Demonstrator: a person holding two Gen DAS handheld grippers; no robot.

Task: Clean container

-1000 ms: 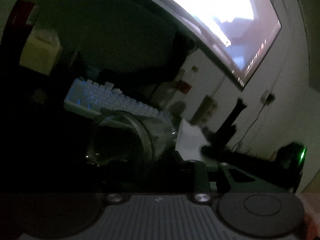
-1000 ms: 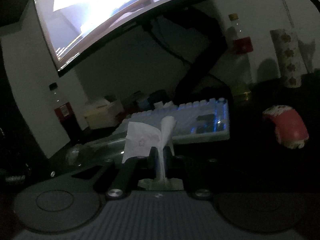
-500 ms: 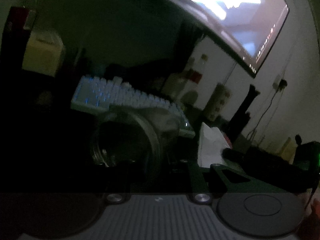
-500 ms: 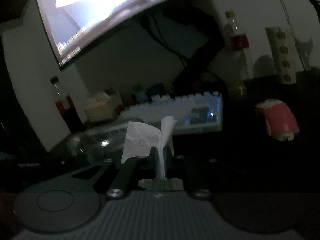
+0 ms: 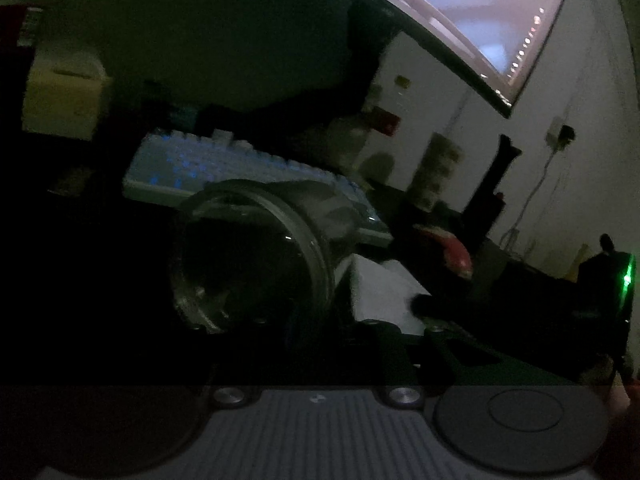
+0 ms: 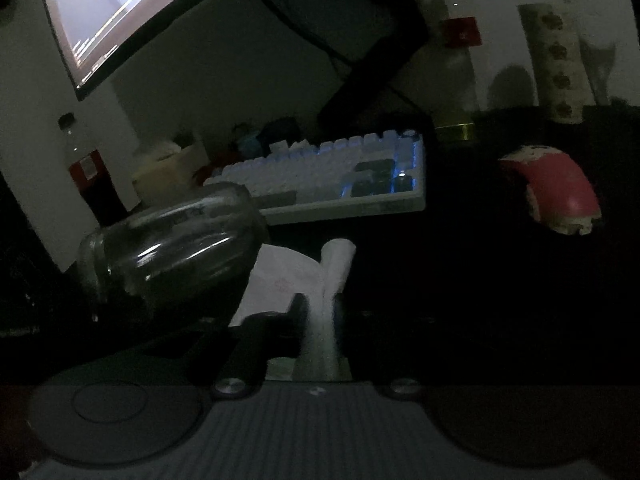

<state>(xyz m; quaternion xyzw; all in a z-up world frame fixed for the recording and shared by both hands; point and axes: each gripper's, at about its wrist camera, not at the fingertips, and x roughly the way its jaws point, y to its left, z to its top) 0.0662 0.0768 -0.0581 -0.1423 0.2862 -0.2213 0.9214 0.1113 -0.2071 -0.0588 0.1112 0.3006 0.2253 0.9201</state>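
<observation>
Looks early on: no wiping visible yet. Grips a clear glass jar (image 6: 176,240) on its side, off the desk, lower left of the right view, with the left gripper (image 5: 316,320) clenched, apparently on the rim. Carries a white twisted paper tissue (image 6: 280,276) between the jaws of the right gripper (image 6: 322,308), just right of the jar, not inside it. Jaws just been opening; cannot tell whether pads press the paper. Leaves pushing the tissue into the mouth and rubbing round.

Underneath, a dark desk (image 6: 480,300). Behind, a white backlit keyboard (image 6: 320,176) at centre, a red computer mouse (image 6: 556,196) at right, a lit curved monitor (image 6: 100,8) upper left. Very dim room.

Clear glass jar (image 6: 172,248) tilted sideways
</observation>
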